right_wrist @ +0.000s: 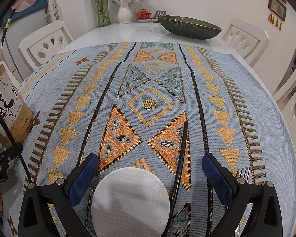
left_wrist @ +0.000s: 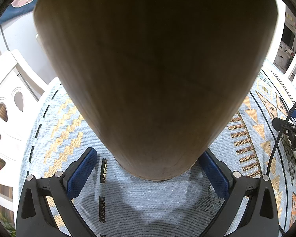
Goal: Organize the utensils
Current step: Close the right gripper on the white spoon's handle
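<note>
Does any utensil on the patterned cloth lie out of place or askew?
Yes. A metal fork lies loose behind the right gripper, half hidden. A black chopstick lies alone beside the white dotted spoon, outside the bamboo holder.

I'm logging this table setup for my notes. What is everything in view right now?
Wooden holder: one, brown, between the left gripper's pads, on the cloth.
Rice paddle: one, white, between the right gripper's fingers.
Chopstick: one, black, beside the paddle.
Fork: one, silver, lower right.
Cloth: one, blue patterned, on the table.
Bowl: one, dark green, far end.
Vases: two, white and glass, far end.
Chairs: white, around the table.
Left gripper: open.
Right gripper: open.
</note>
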A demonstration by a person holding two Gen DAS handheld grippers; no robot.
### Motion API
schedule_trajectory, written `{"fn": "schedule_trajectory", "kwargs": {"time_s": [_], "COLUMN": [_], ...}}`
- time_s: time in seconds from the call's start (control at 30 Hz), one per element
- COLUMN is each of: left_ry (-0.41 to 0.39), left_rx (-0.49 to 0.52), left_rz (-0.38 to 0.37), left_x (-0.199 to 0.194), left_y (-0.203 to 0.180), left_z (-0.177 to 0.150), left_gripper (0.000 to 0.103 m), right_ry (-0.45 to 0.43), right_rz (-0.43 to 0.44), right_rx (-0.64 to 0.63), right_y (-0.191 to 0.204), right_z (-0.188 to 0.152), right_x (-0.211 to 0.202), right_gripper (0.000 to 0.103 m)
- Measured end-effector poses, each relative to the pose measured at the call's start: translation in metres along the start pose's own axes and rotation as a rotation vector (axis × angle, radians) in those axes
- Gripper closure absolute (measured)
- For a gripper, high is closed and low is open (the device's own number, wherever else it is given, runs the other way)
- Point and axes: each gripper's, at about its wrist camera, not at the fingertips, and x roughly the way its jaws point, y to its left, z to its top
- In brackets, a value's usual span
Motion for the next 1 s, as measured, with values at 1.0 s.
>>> {"fn": "schedule_trajectory", "kwargs": {"time_s": [1.0], "left_ry": [0.001], "left_rx": [-0.003], "left_rz": [-0.005], "left_x": [-0.005], "left_y": [-0.016], "left_z": [0.007], "left_gripper": [0.0], "right_ry": [0.011], "right_rz": [0.005], "right_rx": [0.001], "right_y": [0.0], "right_z": [0.001], "right_x": [0.001], "right_gripper": [0.0]}}
